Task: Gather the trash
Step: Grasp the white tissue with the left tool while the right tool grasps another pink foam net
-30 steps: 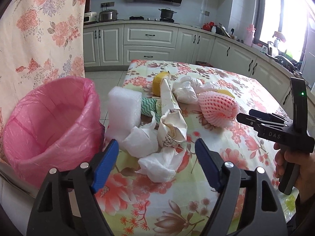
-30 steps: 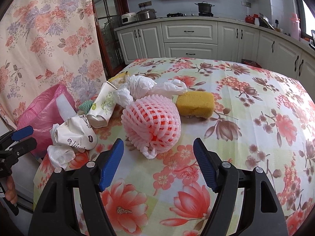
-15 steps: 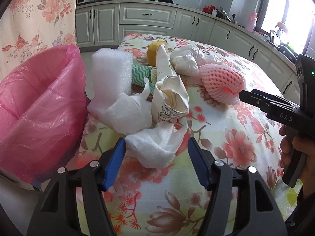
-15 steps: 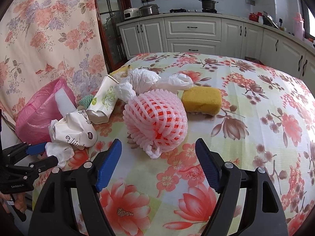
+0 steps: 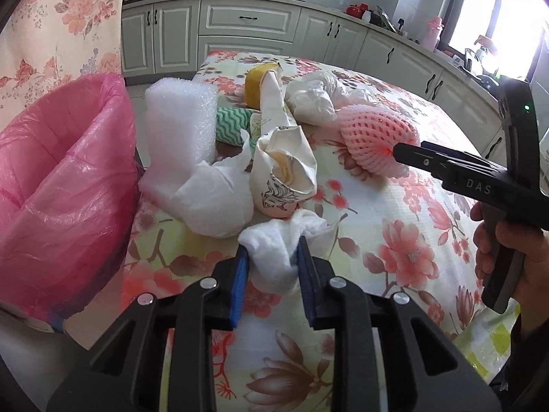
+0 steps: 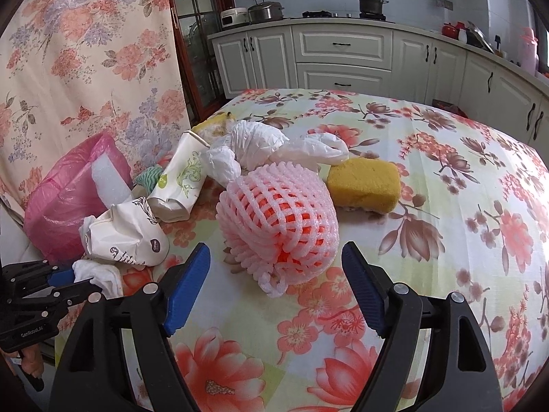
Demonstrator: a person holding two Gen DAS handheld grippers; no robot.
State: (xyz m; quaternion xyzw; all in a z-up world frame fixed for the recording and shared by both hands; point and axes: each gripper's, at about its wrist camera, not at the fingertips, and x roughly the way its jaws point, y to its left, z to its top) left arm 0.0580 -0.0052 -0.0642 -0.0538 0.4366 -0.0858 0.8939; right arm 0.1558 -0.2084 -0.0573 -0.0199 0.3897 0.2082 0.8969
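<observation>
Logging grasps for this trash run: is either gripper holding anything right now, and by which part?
The left gripper pinches the crumpled white tissue by its near end; the right gripper holds nothing.

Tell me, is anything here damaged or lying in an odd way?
Yes. The paper cup lies crushed among white tissues beside the foam block. A second paper cup lies tipped on its side, its base end dented.

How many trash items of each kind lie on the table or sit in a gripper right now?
Crumpled tissues: 2
Paper cups: 2
Plastic bags: 1
Foam blocks: 1
Foam fruit nets: 1
Sponges: 1
Green striped cloths: 1
Yellow peel: 1
Total: 10
</observation>
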